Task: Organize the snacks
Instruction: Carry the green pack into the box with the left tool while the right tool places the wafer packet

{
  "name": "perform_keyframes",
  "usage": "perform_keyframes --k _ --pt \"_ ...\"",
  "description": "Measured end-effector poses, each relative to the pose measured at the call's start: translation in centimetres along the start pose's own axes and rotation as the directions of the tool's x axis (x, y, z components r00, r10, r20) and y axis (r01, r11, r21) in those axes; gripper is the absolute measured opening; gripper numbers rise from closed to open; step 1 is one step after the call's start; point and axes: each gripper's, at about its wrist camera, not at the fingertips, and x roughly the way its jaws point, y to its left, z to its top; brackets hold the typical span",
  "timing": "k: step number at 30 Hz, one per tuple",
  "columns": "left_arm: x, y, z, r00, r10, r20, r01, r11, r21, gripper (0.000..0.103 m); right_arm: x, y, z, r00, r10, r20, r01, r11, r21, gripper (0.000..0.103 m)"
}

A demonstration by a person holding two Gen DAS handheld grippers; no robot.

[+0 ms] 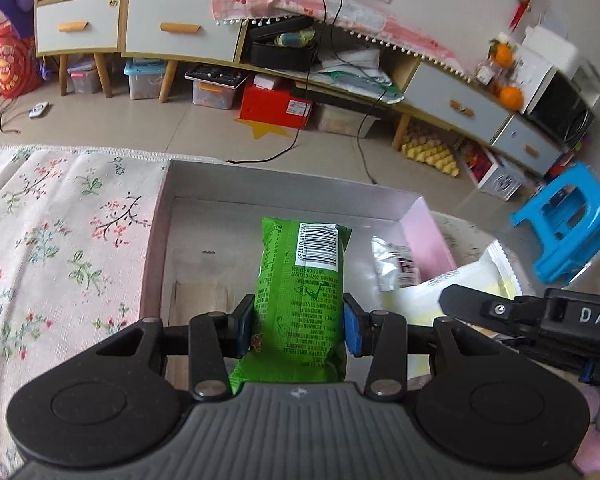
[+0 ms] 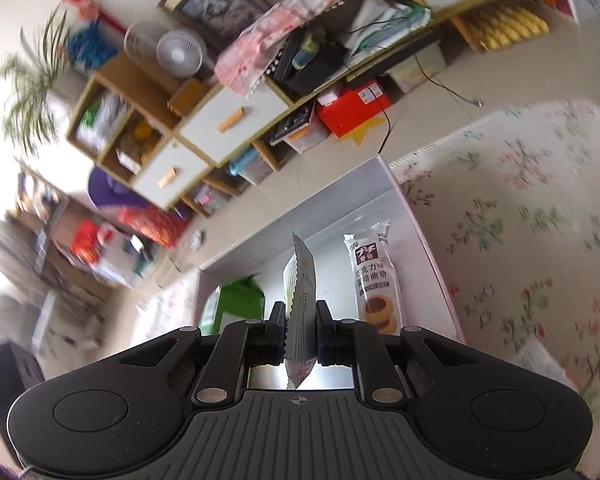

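Left gripper (image 1: pixel 298 326) pinches a green packet (image 1: pixel 300 280) at its middle above the box (image 1: pixel 284 184); it looks light, soft, crinkly. Right gripper (image 2: pixel 299 334) clamps a thin sachet (image 2: pixel 299 300) edge-on, probably slippery; biscuit pack (image 2: pixel 376 280) lies in the box.

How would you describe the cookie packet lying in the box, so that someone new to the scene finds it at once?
Look for the shallow pink-sided box that sits on the flowered cloth. Inside it, near the pink wall, lies a long whitish cookie packet. Unlike the green packet and the flat pale packet, it is held by no gripper and shows a round chocolate-filled cookie at one end.
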Motion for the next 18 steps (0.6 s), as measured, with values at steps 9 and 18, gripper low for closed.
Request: perform_keyframes --k 9,18 --pt "1.5 0.4 0.4 0.999 0.045 0.009 -0.045 0.998 0.036 0.040 3.7 1.6 0.2 0.996 -0.087 -0.030 0.082 0.988 -0.132 0.014" --pt "1.8 0.4 0.6 0.998 0.051 0.032 -0.053 0.997 0.062 0.041 5.2 1.8 0.8 0.990 -0.135 -0.026 0.129 0.977 -0.171 0.018"
